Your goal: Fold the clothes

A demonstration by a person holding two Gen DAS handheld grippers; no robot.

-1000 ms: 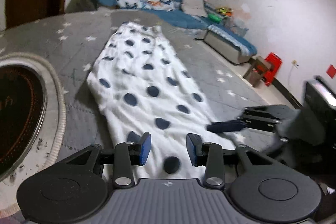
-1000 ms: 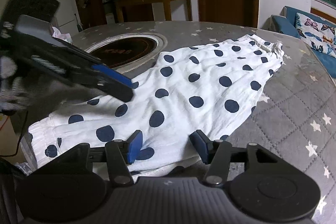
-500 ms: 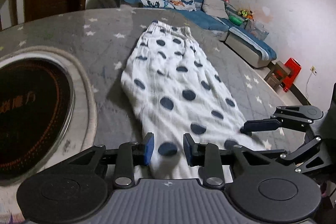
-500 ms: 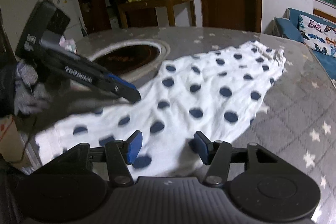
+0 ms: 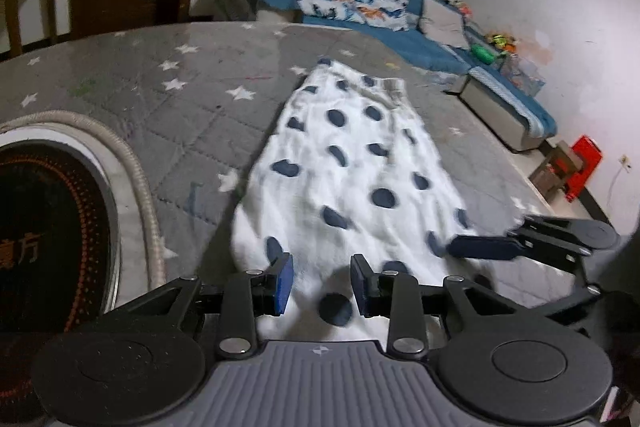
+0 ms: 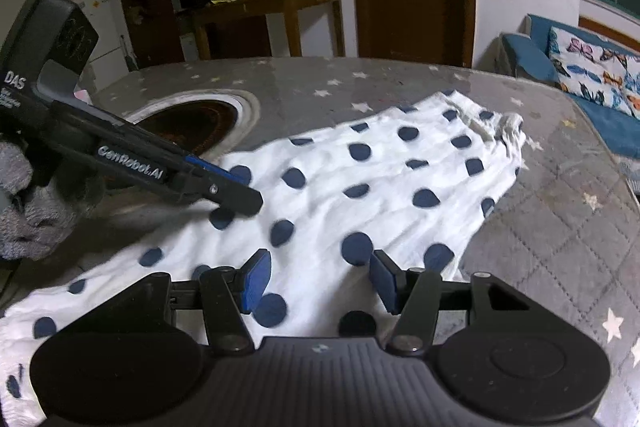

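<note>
- Since the earlier frame, both grippers have been carried across the surface, and the white garment with dark blue polka dots (image 5: 352, 183) is now seen more to the right in the left wrist view; the left gripper's opening has narrowed slightly.
- At the far left of the left wrist view, a round dark inset plate with a pale ring (image 5: 52, 227) is set into the grey quilted, star-printed surface (image 5: 160, 95).
- The garment is laid flat along the surface, its gathered waistband at the far end.
- The left gripper (image 5: 322, 283) is held over the near end of the garment; its blue pads stand apart, and cloth is seen between them without being pinched.
- The right gripper (image 6: 318, 281) is held at the garment's near edge, pads well apart, nothing clamped.
- A blue sofa with butterfly cushions (image 5: 360, 3) is seen beyond the surface.
</note>
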